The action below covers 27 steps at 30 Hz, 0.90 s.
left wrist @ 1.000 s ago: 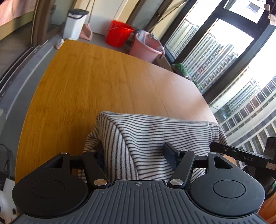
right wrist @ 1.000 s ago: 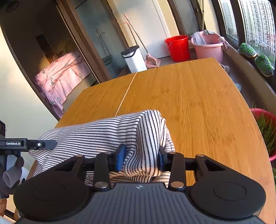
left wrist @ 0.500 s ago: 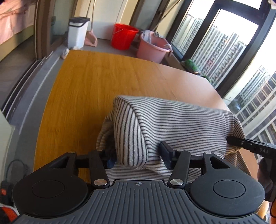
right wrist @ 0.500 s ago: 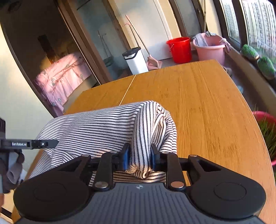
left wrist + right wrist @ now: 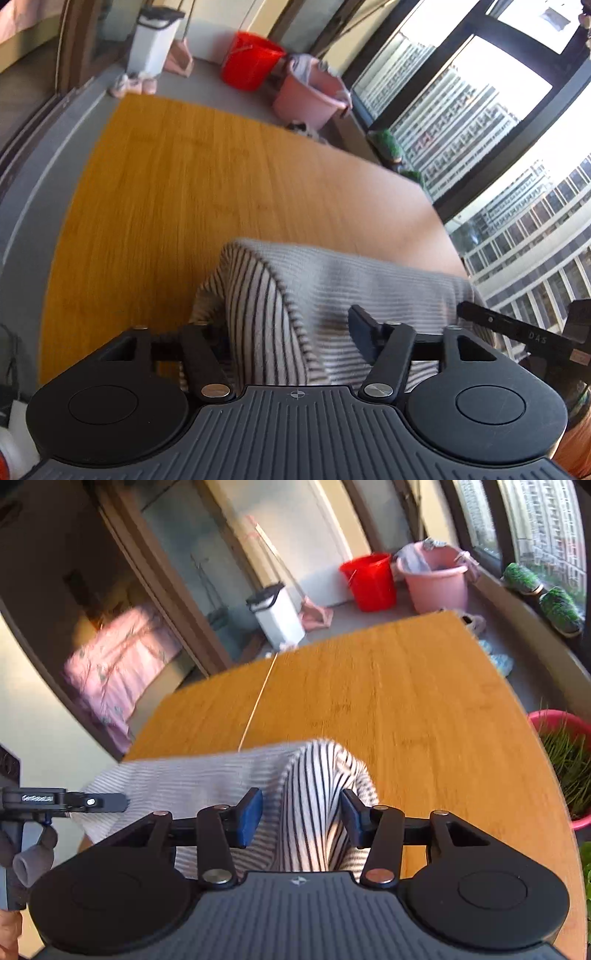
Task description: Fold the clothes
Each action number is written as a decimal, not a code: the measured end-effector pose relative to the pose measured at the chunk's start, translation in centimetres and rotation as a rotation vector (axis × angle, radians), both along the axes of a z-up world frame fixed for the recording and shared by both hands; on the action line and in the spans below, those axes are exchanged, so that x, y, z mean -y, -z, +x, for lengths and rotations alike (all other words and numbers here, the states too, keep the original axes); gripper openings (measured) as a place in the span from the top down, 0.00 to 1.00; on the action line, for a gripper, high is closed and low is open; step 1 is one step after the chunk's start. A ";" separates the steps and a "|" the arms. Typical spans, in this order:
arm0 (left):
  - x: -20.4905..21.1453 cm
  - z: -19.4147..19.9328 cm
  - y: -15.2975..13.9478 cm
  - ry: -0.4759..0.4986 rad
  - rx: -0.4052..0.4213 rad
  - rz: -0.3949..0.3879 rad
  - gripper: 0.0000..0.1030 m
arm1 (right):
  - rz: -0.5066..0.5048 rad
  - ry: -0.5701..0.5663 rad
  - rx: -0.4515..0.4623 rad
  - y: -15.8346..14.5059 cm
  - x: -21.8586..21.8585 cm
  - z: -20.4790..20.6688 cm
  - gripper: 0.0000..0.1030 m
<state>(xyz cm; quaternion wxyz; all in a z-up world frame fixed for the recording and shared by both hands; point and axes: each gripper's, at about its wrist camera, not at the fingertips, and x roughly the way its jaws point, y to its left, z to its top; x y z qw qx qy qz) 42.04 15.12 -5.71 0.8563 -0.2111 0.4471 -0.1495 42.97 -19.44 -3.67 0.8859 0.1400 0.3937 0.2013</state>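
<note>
A black-and-white striped garment [image 5: 332, 291] lies bunched at the near edge of the wooden table [image 5: 184, 192]. My left gripper [image 5: 291, 339] is open with its jaws wide apart, straddling a fold at the garment's left end. In the right wrist view the same garment [image 5: 303, 797] bulges up between the jaws of my right gripper [image 5: 301, 818], which is open, its pads apart from the cloth. Each gripper's finger shows at the edge of the other's view: the right one [image 5: 517, 332] and the left one [image 5: 66, 799].
Beyond the table's far edge stand a red bucket [image 5: 251, 61], a pink tub [image 5: 310, 96] and a white bin [image 5: 155, 40]. Windows run along the right. A red pot of grass [image 5: 565, 753] sits by the table's right edge. A bed with pink bedding [image 5: 118, 653] lies far left.
Both grippers have opened: the right jaws, shut on the fold half a second ago, now stand wide apart. The garment has dropped lower toward the table.
</note>
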 end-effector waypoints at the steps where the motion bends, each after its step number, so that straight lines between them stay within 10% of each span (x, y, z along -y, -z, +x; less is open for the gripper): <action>1: 0.0 0.1 0.2 -0.001 0.010 -0.004 0.46 | -0.005 -0.017 0.005 0.1 -0.2 0.2 0.64; 7: 0.6 2.7 -3.0 -0.017 0.129 0.041 0.70 | -0.028 -0.025 0.127 -3.1 -1.6 3.7 0.80; 12: 1.8 0.7 -7.4 0.005 0.292 0.075 0.70 | -0.012 -0.036 0.271 -7.0 -1.0 3.2 0.80; 27: 3.5 -6.3 -1.4 0.094 0.063 0.007 0.68 | -0.008 -0.036 0.073 -1.9 2.1 -1.6 0.77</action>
